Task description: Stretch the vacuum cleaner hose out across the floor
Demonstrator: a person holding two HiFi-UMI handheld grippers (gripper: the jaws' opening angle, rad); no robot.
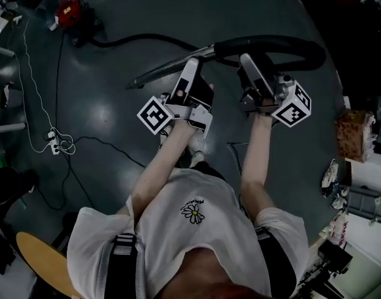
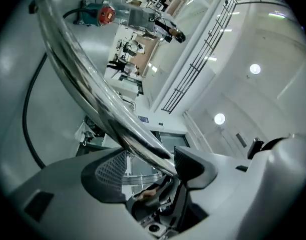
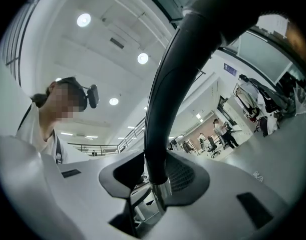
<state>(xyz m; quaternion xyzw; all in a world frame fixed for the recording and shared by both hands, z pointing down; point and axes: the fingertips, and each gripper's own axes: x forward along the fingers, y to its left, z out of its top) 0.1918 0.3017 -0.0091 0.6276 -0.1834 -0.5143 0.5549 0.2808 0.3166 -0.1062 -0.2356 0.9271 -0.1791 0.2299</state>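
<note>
Hose point(image 1: 146, 38) lies on the dark floor point(image 1: 115, 123). It runs from the red vacuum cleaner point(image 1: 70, 11) at 11 o'clock in a shallow bend toward 12 o'clock, so it is not yet pulled straight. Its near end is lifted in front of the person: a black bent grip point(image 1: 284, 44) joined to a chrome wand point(image 1: 168, 67).

The right claw point(image 3: 155, 171) pinches the black bent grip just where it meets the chrome. The left claw point(image 2: 150, 159) is spread wide around the chrome wand, which rests against one pad with a gap to the other.

The step in hand looks like getting a hold on the wand end. The next move probably calls for the left claw to close on the wand, then for both claws to draw the end away from the cleaner, toward 5 o'clock, until the bend is gone.

The only container is a brown box point(image 1: 354, 134) at 3 o'clock, and what it holds cannot be made out.
</note>
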